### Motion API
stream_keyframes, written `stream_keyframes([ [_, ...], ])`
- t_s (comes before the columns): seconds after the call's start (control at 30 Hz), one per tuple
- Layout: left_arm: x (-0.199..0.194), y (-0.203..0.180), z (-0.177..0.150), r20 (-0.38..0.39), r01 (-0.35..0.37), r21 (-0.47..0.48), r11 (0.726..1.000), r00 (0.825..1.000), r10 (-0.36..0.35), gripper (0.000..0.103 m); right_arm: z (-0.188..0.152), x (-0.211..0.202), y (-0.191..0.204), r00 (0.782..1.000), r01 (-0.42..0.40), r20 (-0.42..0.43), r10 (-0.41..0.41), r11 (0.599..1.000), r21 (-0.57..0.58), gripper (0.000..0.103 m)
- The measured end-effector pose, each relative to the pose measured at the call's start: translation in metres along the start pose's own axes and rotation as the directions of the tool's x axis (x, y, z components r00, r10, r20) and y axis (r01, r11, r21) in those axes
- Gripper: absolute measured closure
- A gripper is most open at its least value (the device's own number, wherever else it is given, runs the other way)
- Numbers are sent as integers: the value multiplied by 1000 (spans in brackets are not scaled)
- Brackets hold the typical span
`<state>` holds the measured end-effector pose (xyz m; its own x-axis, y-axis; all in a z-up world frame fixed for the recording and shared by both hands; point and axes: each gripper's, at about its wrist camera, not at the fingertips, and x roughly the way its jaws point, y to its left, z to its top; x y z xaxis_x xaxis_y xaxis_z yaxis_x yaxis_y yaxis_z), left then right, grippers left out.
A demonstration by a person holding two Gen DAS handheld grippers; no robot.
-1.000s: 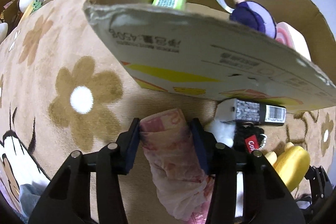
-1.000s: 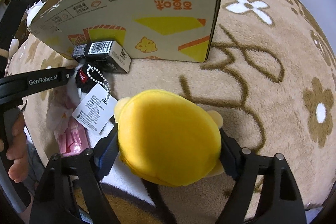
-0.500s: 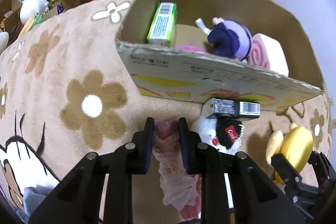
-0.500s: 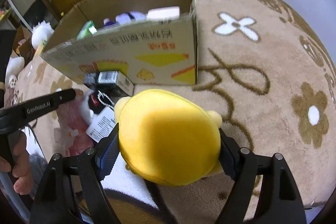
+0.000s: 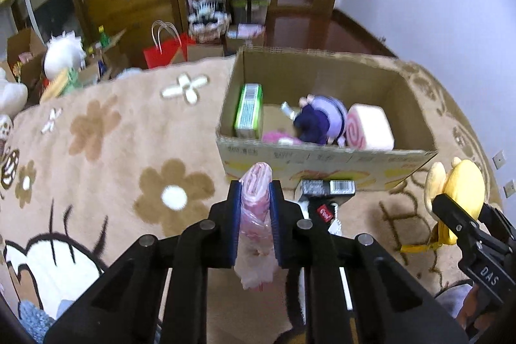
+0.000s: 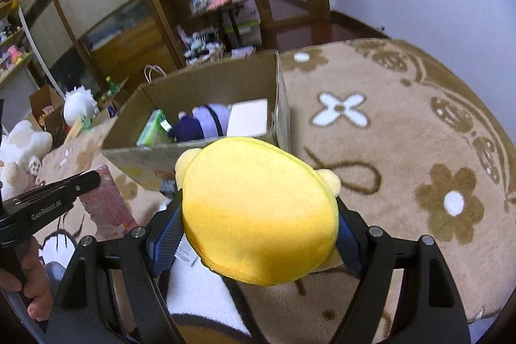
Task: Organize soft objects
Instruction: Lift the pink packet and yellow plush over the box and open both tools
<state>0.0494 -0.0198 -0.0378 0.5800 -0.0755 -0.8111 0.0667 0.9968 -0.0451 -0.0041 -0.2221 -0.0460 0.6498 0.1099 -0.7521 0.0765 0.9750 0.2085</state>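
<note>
Left wrist view: left gripper clamped narrow on a crinkly pink plastic packet; right gripper spread wide around a round yellow plush toy, both short of the brown cardboard box's near wall. Several soft things already boxed; a black-and-white plush left on the flowered beige blanket.

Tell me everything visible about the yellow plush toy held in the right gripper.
The yellow plush toy is a rounded, flattened soft cushion of smooth fleece with a stitched seam around its rim and two small ear-like bumps. The right gripper is shut on it, blue pads pressing both sides. It is held above the beige flowered rug, in front of the open cardboard box.
</note>
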Motion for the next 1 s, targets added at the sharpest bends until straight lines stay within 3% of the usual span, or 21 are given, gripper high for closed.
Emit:
stream_keyframes([
  [0.2, -31, 10, 9, 128, 27, -27, 999, 991, -23, 88, 7, -15, 5, 997, -1, 76, 3, 1000, -23, 18],
  [0.5, -84, 13, 29, 298, 38, -16, 999, 954, -32, 88, 24, -37, 4, 983, -26, 180, 29, 999, -20, 18],
  [0.77, -94, 10, 57, 373, 56, -19, 998, 927, -45, 88, 43, -31, 2, 972, -35, 233, 37, 999, -12, 18],
  [1.0, -75, 2, 73, 392, 64, -12, 998, 918, -54, 88, 59, -21, 8, 963, -42, 264, 53, 998, -47, 18],
])
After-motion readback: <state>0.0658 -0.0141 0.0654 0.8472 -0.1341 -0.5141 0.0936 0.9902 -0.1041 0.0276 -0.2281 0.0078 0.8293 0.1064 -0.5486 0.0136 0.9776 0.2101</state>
